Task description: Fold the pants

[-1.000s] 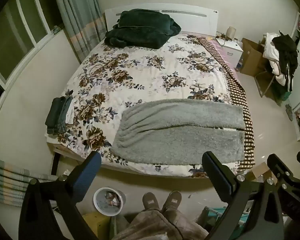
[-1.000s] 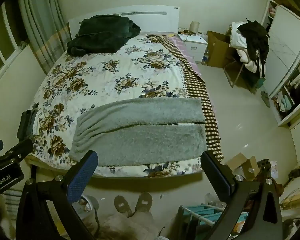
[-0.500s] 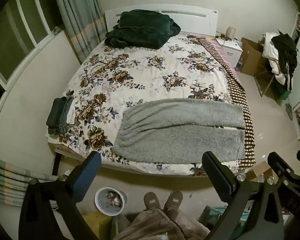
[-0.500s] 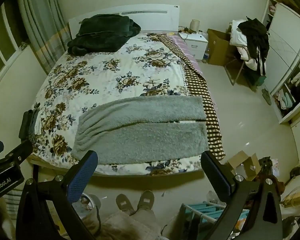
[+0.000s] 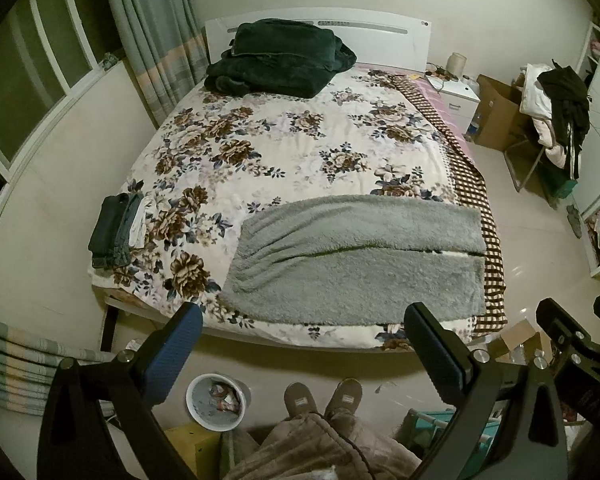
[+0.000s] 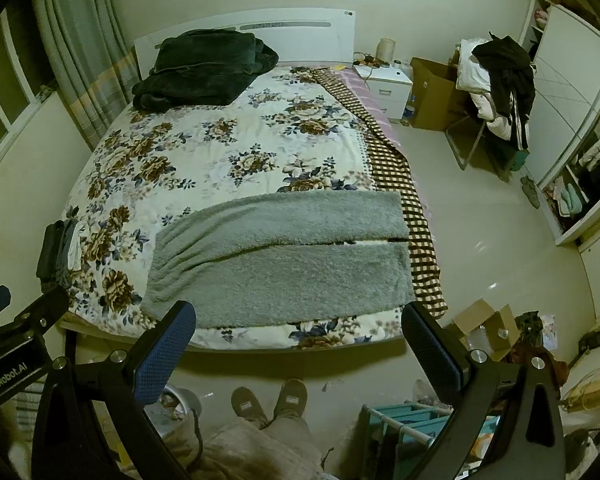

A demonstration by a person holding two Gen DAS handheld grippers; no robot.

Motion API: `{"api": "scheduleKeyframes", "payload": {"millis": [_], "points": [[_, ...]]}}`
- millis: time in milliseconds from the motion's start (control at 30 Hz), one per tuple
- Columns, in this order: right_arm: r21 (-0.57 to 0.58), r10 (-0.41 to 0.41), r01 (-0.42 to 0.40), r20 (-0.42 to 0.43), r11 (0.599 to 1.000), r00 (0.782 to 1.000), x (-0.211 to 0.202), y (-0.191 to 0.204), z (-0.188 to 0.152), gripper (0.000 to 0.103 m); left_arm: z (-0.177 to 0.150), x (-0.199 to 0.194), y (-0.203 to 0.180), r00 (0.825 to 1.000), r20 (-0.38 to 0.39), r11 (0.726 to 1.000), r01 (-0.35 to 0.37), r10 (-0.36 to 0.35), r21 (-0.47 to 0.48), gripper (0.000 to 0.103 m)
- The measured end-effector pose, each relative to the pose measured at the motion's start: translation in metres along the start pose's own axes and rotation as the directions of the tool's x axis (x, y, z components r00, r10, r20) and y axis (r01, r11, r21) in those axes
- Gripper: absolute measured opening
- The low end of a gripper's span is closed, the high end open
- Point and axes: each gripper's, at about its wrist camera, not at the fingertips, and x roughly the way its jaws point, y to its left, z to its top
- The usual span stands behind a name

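Grey pants (image 5: 352,264) flat across bed (image 5: 284,152) foot; folded dark stack (image 5: 114,230) at bed's left edge; left gripper (image 5: 300,344) and right gripper (image 6: 296,340) both spread apart, holding nothing, short of the bed.

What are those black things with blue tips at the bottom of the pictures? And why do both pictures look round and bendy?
Those are two grabbing tools. A person holds one in each hand; you can see their slippers on the floor. Each tool has a claw with two fingers and a small camera looking forward between them. That camera's lens bends the picture round.

One picture comes from the left claw, the other from the right claw. Both claws are open and hold nothing.

They look down at a bed with a flowery cover. Fluffy grey pants lie flat across the near end, waiting to be folded. A dark green blanket sits by the headboard, and a small stack of folded clothes lies at the bed's left edge.
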Motion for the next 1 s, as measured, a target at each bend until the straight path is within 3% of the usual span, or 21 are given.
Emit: {"api": "scheduleKeyframes", "payload": {"millis": [1000], "points": [[0.007,0.004,-0.004,0.011,1.000,1.000,-0.017,0.000,-0.003,0.103,-0.006,-0.007,-0.001,1.000,0.011,1.000,0.001,-0.001,0.001,0.103]]}}
